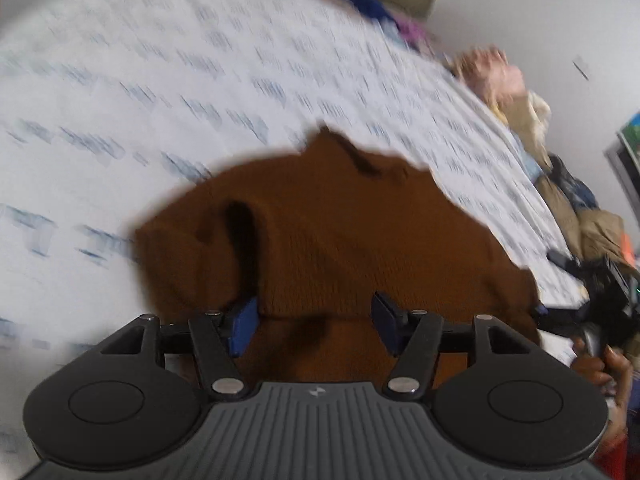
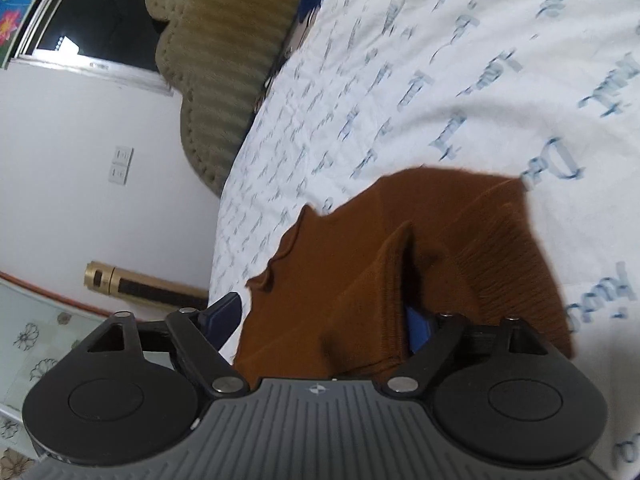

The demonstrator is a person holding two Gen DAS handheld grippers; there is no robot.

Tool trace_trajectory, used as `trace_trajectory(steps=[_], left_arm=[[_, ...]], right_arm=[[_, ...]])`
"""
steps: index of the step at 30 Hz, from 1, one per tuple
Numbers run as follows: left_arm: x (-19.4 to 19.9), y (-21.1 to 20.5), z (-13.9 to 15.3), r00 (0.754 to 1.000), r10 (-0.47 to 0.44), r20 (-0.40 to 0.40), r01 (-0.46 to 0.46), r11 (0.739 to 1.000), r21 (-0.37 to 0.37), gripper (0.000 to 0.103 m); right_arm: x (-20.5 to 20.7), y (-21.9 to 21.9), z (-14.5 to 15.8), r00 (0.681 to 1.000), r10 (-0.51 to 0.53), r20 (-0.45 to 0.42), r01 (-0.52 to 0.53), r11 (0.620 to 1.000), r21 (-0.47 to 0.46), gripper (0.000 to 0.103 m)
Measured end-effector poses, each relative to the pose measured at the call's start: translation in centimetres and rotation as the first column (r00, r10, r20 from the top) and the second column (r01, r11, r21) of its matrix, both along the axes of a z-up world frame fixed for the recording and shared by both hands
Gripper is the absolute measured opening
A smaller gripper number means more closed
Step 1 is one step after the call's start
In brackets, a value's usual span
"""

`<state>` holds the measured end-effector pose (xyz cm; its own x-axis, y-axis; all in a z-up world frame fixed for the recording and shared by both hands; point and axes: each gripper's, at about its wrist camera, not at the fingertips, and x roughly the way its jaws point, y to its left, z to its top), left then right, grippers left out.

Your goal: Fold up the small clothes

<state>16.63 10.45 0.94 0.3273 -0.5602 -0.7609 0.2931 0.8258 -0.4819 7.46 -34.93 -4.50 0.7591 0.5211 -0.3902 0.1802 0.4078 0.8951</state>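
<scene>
One brown knit garment [image 1: 340,236], ribbed, lies crumpled on the bed sheet [image 1: 160,80], near the sheet's close edge; a raised fold stands up in its middle in both views.

Two grippers, both at the garment.
- Left gripper [image 1: 314,316]: jaws apart, blue pads clear of the cloth on their inner faces; a bunched ridge of the garment sits between them, not pressed.
- Right gripper [image 2: 320,320]: jaws wide apart; one blue finger [image 2: 222,314] lies off the garment's edge over the sheet, the other is partly hidden behind a fold. The garment lies between them unclamped.

One hand [image 1: 608,376], at the garment's right in the left wrist view, holds the other gripper's handle.

One bed sheet, white with blue script print, under the garment.

One olive padded headboard [image 2: 216,60], beyond the garment at the sheet's far end.

One heap of mixed clothes [image 1: 560,184] along the sheet's edge to the garment's right; the count of pieces cannot be told through the blur.

One window [image 2: 92,20], dark, past the headboard.

One wall socket plate [image 2: 121,165] below the window.

One brass-coloured cylinder [image 2: 100,276] on the floor, left of the garment.
</scene>
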Motion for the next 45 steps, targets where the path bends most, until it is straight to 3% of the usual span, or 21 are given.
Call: trace_trajectory(steps=[4, 6, 8, 10, 12, 14, 17, 20, 23, 26, 28, 29, 32, 34, 35, 36, 37, 38, 40, 44, 45], left_arm=[[2.1, -1.4, -0.3, 0.995, -0.046, -0.091, 0.030, 0.984, -0.173, 0.060], [3.2, -1.0, 0.2, 0.997, 0.053, -0.052, -0.065, 0.960, -0.271, 0.060], [4.2, 0.3, 0.4, 0.974, 0.222, -0.038, -0.223, 0.918, -0.330, 0.060], [4.7, 1.3, 0.4, 0.941, 0.336, -0.038, -0.330, 0.890, -0.315, 0.060], [4.5, 1.9, 1.0, 0.932, 0.363, 0.006, -0.349, 0.899, -0.266, 0.060], [3.2, 2.1, 1.6, 0.936, 0.343, 0.080, -0.318, 0.920, -0.231, 0.060], [0.8, 2.4, 2.7, 0.939, 0.295, 0.178, -0.274, 0.952, -0.135, 0.063], [-1.8, 3.5, 2.7, 0.949, 0.232, 0.212, -0.222, 0.973, -0.069, 0.068], [-5.7, 6.0, 2.0, 0.960, 0.151, 0.237, -0.134, 0.987, -0.089, 0.070], [-9.7, 7.3, 1.1, 0.950, 0.091, 0.298, -0.078, 0.995, -0.055, 0.073], [-11.4, 7.9, 0.6, 0.945, 0.071, 0.319, -0.061, 0.997, -0.040, 0.073], [-11.9, 8.1, 0.3, 0.946, 0.063, 0.319, -0.053, 0.998, -0.042, 0.073], [-12.2, 8.4, -0.6, 0.948, 0.059, 0.312, -0.040, 0.997, -0.067, 0.073], [-11.6, 8.5, -1.1, 0.951, 0.081, 0.297, -0.054, 0.994, -0.096, 0.072], [-11.3, 8.5, -1.3, 0.954, 0.091, 0.285, -0.058, 0.991, -0.122, 0.069], [-11.1, 8.6, -1.5, 0.956, 0.102, 0.276, -0.062, 0.986, -0.152, 0.060], [-11.0, 8.5, -1.6, 0.960, 0.101, 0.261, -0.054, 0.982, -0.179, 0.027], [-10.7, 8.4, -1.8, 0.969, 0.091, 0.232, -0.044, 0.979, -0.200, 0.008], [-10.7, 8.1, -2.0, 0.978, 0.070, 0.196, -0.027, 0.976, -0.216, 0.005], [-13.0, 7.8, -0.5, 0.960, 0.036, 0.277, 0.007, 0.988, -0.152, 0.004], [-13.6, 8.2, 0.1, 0.956, 0.031, 0.293, 0.013, 0.989, -0.148, 0.004]], right_arm=[[2.5, 0.6, 1.0, 0.996, 0.083, -0.017, -0.083, 0.996, 0.026, 0.096], [3.8, 0.3, 1.4, 0.997, 0.073, 0.016, -0.074, 0.995, 0.070, 0.095], [4.3, -0.7, 1.5, 0.998, -0.023, 0.053, 0.017, 0.994, 0.108, 0.095], [3.9, -1.7, 1.2, 0.985, -0.144, 0.091, 0.132, 0.983, 0.130, 0.095], [3.4, -2.1, 0.8, 0.979, -0.179, 0.092, 0.164, 0.975, 0.152, 0.095], [2.7, -1.7, 0.9, 0.985, -0.131, 0.113, 0.116, 0.985, 0.129, 0.095], [0.9, -0.4, 1.9, 0.990, -0.064, 0.125, 0.066, 0.998, -0.018, 0.095], [-2.4, 1.3, 3.4, 0.988, 0.020, 0.150, 0.007, 0.984, -0.176, 0.095], [-7.5, 2.9, 4.9, 0.981, 0.058, 0.184, 0.025, 0.906, -0.424, 0.095], [-12.2, 3.8, 4.9, 0.984, 0.042, 0.173, 0.075, 0.780, -0.622, 0.095], [-14.1, 3.9, 4.2, 0.988, 0.036, 0.150, 0.074, 0.742, -0.666, 0.089], [-14.8, 4.0, 3.7, 0.989, 0.043, 0.143, 0.064, 0.746, -0.663, 0.085], [-15.4, 4.4, 1.8, 0.987, 0.085, 0.139, 0.015, 0.803, -0.596, 0.074], [-14.9, 4.7, 0.5, 0.987, 0.099, 0.128, -0.013, 0.837, -0.546, 0.060], [-14.6, 4.8, 0.1, 0.988, 0.099, 0.122, -0.022, 0.853, -0.521, 0.040], [-14.5, 4.7, -0.2, 0.988, 0.093, 0.121, -0.020, 0.865, -0.502, 0.022], [-14.5, 4.7, -0.3, 0.988, 0.089, 0.125, -0.016, 0.870, -0.493, 0.019], [-14.7, 4.6, -0.1, 0.988, 0.086, 0.131, -0.010, 0.869, -0.495, 0.018], [-15.2, 4.8, 0.9, 0.988, 0.074, 0.136, 0.014, 0.829, -0.558, 0.015], [-17.1, 6.0, 3.7, 0.986, 0.064, 0.155, 0.075, 0.656, -0.751, 0.010], [-17.6, 6.3, 4.3, 0.985, 0.063, 0.160, 0.088, 0.611, -0.787, 0.004]])
